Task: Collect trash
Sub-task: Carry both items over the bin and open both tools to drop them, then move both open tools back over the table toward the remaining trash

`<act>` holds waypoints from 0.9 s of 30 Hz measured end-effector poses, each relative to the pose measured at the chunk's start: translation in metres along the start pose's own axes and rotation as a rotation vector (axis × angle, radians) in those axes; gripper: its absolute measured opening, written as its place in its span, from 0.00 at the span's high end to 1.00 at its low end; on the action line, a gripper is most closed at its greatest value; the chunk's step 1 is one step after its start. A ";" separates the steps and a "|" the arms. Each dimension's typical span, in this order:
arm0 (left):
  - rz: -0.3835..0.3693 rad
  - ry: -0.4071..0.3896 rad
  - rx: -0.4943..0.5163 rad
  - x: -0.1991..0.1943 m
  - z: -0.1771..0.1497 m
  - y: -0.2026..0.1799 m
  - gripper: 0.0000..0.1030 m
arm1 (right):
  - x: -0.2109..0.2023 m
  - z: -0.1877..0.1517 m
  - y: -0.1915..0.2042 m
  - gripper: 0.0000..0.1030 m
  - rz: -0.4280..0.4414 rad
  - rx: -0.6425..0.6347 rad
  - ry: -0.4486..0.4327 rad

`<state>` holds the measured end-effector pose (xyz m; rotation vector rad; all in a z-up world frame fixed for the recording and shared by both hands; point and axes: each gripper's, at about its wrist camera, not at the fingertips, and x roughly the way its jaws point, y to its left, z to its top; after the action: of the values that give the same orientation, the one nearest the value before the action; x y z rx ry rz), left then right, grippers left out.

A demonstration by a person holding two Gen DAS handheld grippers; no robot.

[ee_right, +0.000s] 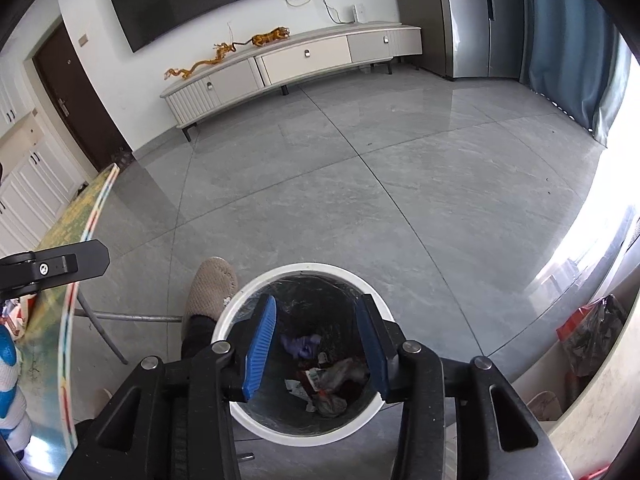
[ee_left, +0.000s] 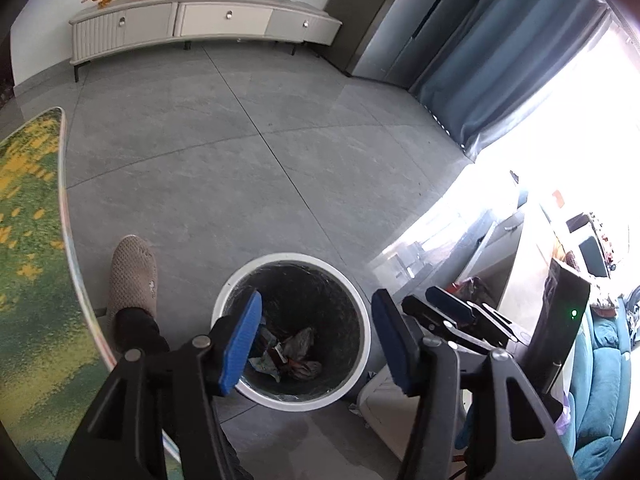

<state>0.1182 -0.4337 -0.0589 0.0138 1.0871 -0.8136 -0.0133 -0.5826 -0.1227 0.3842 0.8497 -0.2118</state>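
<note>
A round trash bin with a white rim [ee_left: 362, 308] [ee_right: 244, 292] and a dark liner stands on the grey tile floor. Crumpled wrappers and paper [ee_left: 296, 354] [ee_right: 328, 380] lie at its bottom, with a purple scrap [ee_right: 300, 344] among them. My left gripper [ee_left: 318, 340] hovers above the bin, open and empty. My right gripper [ee_right: 316, 344] is also above the bin, open and empty; its black fingers with blue pads [ee_left: 452, 312] show at the right of the left wrist view.
A table with a green-yellow cloth [ee_left: 28, 260] [ee_right: 68, 280] stands at the left. The person's foot in a beige slipper [ee_left: 134, 276] [ee_right: 210, 288] is beside the bin. A long white TV cabinet [ee_left: 200, 24] [ee_right: 296, 60] lines the far wall. Cluttered furniture [ee_left: 560, 300] is at the right.
</note>
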 end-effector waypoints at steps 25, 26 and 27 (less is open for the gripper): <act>0.192 -0.229 -0.046 -0.176 -0.083 0.076 0.43 | -0.059 0.010 0.114 0.53 0.200 -0.106 -0.121; 0.202 -0.238 -0.054 -0.183 -0.087 0.081 0.40 | -0.061 0.010 0.123 0.53 0.208 -0.117 -0.121; 0.213 -0.253 -0.064 -0.191 -0.091 0.088 0.38 | -0.062 0.009 0.130 0.53 0.215 -0.127 -0.119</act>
<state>0.0586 -0.2245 0.0143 -0.0260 0.8554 -0.5715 -0.0040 -0.4660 -0.0383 0.3380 0.6947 0.0182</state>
